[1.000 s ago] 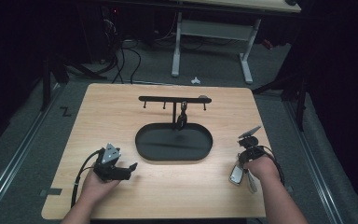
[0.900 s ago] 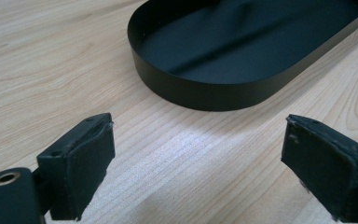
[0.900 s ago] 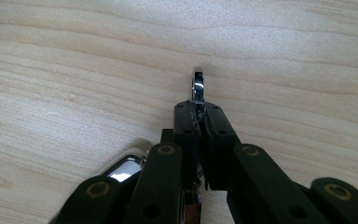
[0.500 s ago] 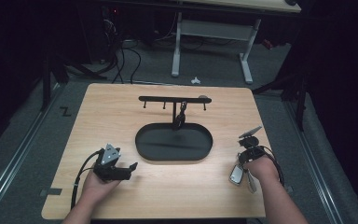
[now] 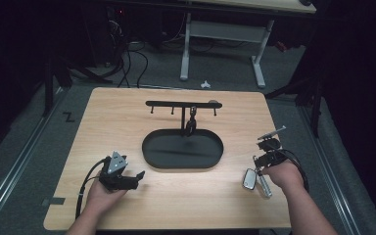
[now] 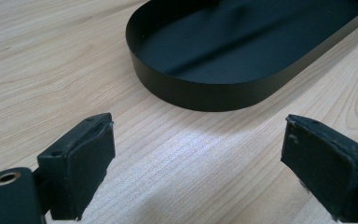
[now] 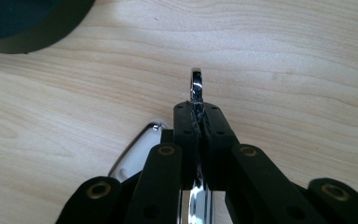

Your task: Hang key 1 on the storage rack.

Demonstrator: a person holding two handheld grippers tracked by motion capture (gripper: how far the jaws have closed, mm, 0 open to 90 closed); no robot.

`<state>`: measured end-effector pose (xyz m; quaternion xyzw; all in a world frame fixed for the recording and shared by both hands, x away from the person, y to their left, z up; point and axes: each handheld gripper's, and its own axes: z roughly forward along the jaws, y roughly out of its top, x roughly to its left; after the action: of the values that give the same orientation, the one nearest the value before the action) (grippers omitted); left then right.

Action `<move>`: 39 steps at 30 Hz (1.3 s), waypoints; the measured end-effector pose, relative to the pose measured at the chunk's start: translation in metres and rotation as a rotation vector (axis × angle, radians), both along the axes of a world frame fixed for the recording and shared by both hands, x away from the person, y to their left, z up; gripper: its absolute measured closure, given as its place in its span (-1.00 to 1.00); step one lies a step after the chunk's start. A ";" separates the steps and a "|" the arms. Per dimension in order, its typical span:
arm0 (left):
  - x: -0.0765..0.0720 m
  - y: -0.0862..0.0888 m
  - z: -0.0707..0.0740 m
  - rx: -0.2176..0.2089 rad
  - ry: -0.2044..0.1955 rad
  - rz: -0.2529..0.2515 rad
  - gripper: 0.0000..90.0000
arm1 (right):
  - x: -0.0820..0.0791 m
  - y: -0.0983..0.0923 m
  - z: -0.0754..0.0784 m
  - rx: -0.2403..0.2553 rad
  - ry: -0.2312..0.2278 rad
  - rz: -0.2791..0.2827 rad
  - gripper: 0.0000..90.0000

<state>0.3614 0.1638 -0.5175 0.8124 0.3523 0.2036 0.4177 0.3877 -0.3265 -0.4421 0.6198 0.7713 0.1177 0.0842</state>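
A black oval tray (image 5: 149, 149) sits mid-table. Behind it stands a black hook rack (image 5: 171, 104) with a dark item (image 5: 191, 125) hanging over the tray's far edge. My left gripper (image 5: 138, 177) lies low at the front left, pointing at the tray (image 6: 191, 93); in its own view the left gripper (image 6: 196, 168) is open with bare wood between the pads. At the front right my right gripper (image 5: 258, 169) is shut on a thin chrome piece (image 7: 196, 86), seen edge-on above the right gripper (image 7: 198, 116). The chrome piece (image 5: 264, 187) and a small shiny plate (image 5: 248, 179) lie by the hand.
The light wooden table (image 5: 107, 117) has bare surface around the tray. Its right edge runs close to my right hand (image 5: 284, 174). A cable (image 5: 85, 183) loops from the left gripper. Beyond the table are a white desk frame (image 5: 223, 34) and floor cables.
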 end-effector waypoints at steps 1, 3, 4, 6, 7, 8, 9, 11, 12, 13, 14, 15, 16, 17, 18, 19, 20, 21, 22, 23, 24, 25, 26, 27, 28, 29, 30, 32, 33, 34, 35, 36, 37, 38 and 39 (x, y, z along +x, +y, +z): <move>0.000 0.000 0.000 0.001 0.000 -0.001 -0.77 | -0.001 0.001 0.003 0.000 -0.003 0.005 0.91; 0.000 0.000 0.000 0.001 0.001 -0.001 -0.78 | -0.002 0.003 0.010 0.004 -0.006 0.005 0.91; 0.000 0.000 0.000 0.001 0.000 -0.002 -0.77 | -0.002 0.004 0.013 0.002 -0.005 0.005 0.91; 0.000 0.001 0.000 0.004 0.000 -0.002 -0.77 | -0.003 0.009 0.022 -0.009 -0.015 0.017 0.91; 0.001 0.001 0.000 0.002 0.001 -0.001 -0.77 | -0.003 0.009 0.022 -0.009 -0.015 0.017 0.91; 0.001 0.001 0.000 0.001 0.001 -0.002 -0.77 | -0.003 0.010 0.024 -0.007 -0.018 0.016 0.91; 0.001 0.001 0.000 0.001 0.001 -0.001 -0.77 | -0.002 0.012 0.029 -0.006 -0.018 0.017 0.91; 0.001 0.001 0.000 -0.003 -0.001 0.000 -0.77 | -0.002 0.014 0.033 -0.006 -0.026 0.020 0.91; 0.001 0.002 0.001 -0.001 -0.001 0.000 -0.77 | -0.001 0.016 0.036 -0.010 -0.026 0.024 0.91; 0.001 0.002 0.001 -0.002 -0.001 0.001 -0.77 | -0.001 0.018 0.039 -0.014 -0.026 0.024 0.91; 0.001 0.002 0.001 -0.002 -0.002 0.001 -0.77 | 0.000 0.019 0.041 -0.014 -0.031 0.028 0.91; 0.001 0.002 0.001 -0.002 -0.002 0.001 -0.77 | 0.000 0.020 0.044 -0.021 -0.030 0.028 0.91; 0.001 0.002 0.001 -0.001 -0.001 0.000 -0.77 | 0.000 0.021 0.045 -0.017 -0.035 0.031 0.91; 0.001 0.002 0.001 0.000 -0.001 -0.001 -0.77 | 0.001 0.022 0.048 -0.019 -0.040 0.031 0.91; 0.001 0.002 0.001 0.001 0.001 -0.002 -0.77 | 0.002 0.023 0.050 -0.024 -0.037 0.029 0.91; 0.001 0.002 0.001 0.004 -0.001 -0.003 -0.77 | 0.002 0.024 0.052 -0.024 -0.043 0.033 0.91; 0.001 0.002 0.001 0.003 0.001 -0.003 -0.77 | 0.003 0.025 0.053 -0.024 -0.042 0.030 0.91; 0.001 0.001 0.001 0.003 0.001 -0.002 -0.77 | 0.003 0.025 0.055 -0.028 -0.046 0.034 0.91; 0.002 0.001 0.001 0.003 0.001 -0.002 -0.77 | 0.004 0.026 0.057 -0.030 -0.044 0.037 0.91; 0.002 0.001 0.001 0.004 0.001 -0.003 -0.77 | 0.004 0.027 0.059 -0.034 -0.046 0.036 0.91; 0.002 0.001 0.001 0.004 0.001 -0.003 -0.77 | 0.005 0.028 0.061 -0.034 -0.051 0.040 0.91; 0.002 0.002 0.001 0.005 0.001 -0.004 -0.77 | 0.005 0.029 0.063 -0.035 -0.055 0.040 0.91; 0.002 0.002 0.001 0.005 0.002 -0.004 -0.77 | 0.006 0.029 0.064 -0.033 -0.059 0.042 0.91; 0.002 0.002 0.001 0.006 0.004 -0.005 -0.77 | 0.006 0.031 0.066 -0.034 -0.063 0.043 0.91; 0.002 0.002 0.001 0.005 0.003 -0.004 -0.77 | 0.007 0.031 0.068 -0.037 -0.063 0.046 0.91; 0.002 0.002 0.001 0.006 0.003 -0.005 -0.77 | 0.008 0.032 0.070 -0.036 -0.067 0.048 0.91; 0.002 0.002 0.001 0.007 0.003 -0.005 -0.77 | 0.008 0.033 0.071 -0.034 -0.071 0.048 0.91; 0.002 0.002 0.001 0.008 0.002 -0.006 -0.77 | 0.010 0.035 0.075 -0.033 -0.078 0.052 0.91; 0.002 0.002 0.001 0.009 0.003 -0.007 -0.77 | 0.010 0.036 0.076 -0.036 -0.078 0.055 0.91; 0.002 0.002 0.001 0.009 0.003 -0.007 -0.77 | 0.011 0.037 0.077 -0.031 -0.080 0.054 0.91; 0.002 0.002 0.001 0.010 0.003 -0.007 -0.77 | 0.012 0.038 0.078 -0.033 -0.081 0.055 0.91; 0.002 0.002 0.001 0.010 0.005 -0.007 -0.77 | 0.012 0.039 0.078 -0.036 -0.082 0.060 0.91; 0.002 0.002 0.001 0.009 0.005 -0.007 -0.77 | 0.013 0.041 0.079 -0.034 -0.081 0.062 0.91; 0.002 0.002 0.000 0.009 0.003 -0.006 -0.77 | 0.013 0.042 0.080 -0.031 -0.083 0.062 0.91; 0.002 0.002 0.001 0.011 0.004 -0.008 -0.77 | 0.014 0.043 0.080 -0.031 -0.086 0.065 0.91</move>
<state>0.3633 0.1656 -0.5169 0.8164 0.3488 0.2020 0.4134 0.4015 -0.2832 -0.3620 0.5875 0.7883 0.1350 0.1231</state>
